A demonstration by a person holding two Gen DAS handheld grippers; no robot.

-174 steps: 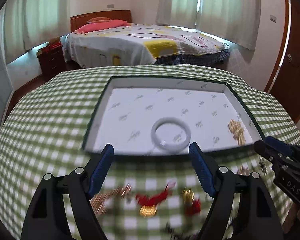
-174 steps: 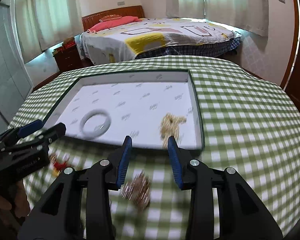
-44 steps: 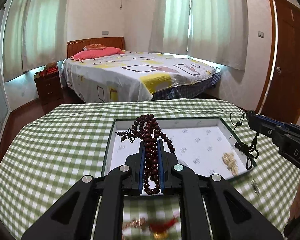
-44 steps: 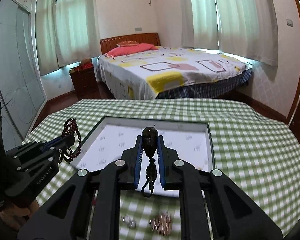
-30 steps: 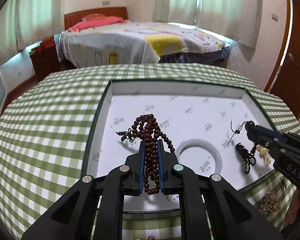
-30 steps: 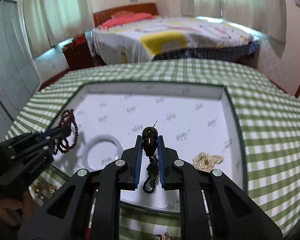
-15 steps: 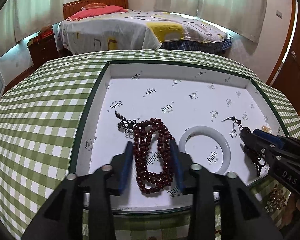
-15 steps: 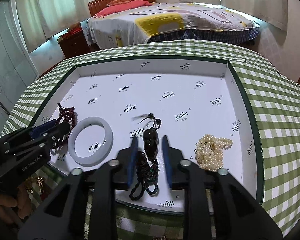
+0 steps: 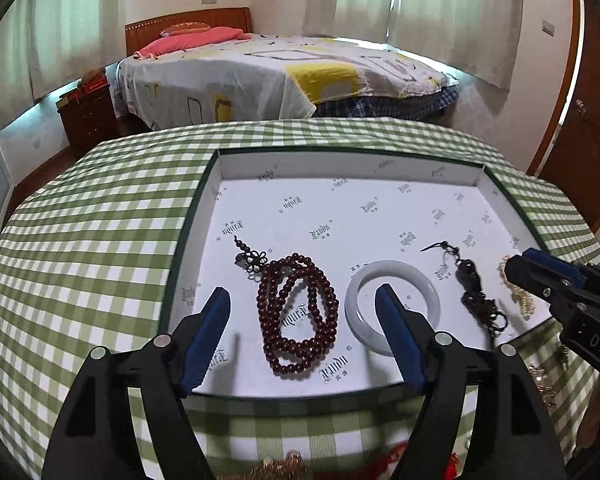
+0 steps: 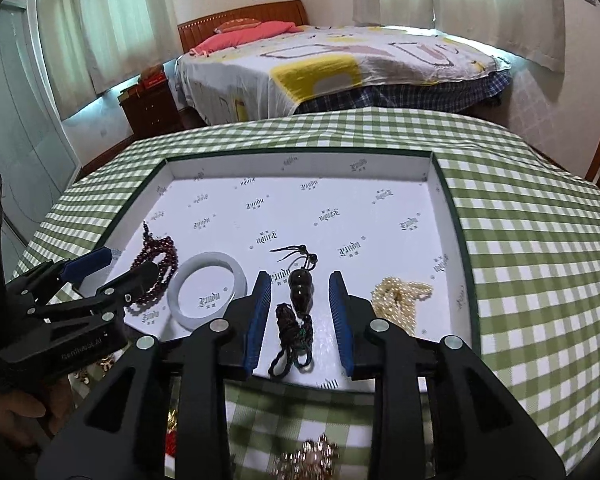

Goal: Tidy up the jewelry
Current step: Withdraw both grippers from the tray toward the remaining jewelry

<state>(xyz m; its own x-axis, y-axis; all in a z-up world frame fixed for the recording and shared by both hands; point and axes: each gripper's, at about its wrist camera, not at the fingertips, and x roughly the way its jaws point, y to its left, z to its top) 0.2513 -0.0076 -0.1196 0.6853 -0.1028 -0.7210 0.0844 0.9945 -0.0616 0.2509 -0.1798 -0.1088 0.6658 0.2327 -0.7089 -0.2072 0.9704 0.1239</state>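
Left gripper (image 9: 304, 340) fingers opening around bead bracelet (image 9: 296, 316), right gripper (image 10: 300, 320) fingers apart, pendant (image 10: 298, 304) untouched

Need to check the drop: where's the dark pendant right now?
The pendant lies on the tray floor near its front edge, between the white bangle on its left and the pearls on its right, loose between the right gripper's open fingers.

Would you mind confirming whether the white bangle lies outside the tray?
No, the white bangle lies inside the tray, between the dark red bead string and the gourd pendant.
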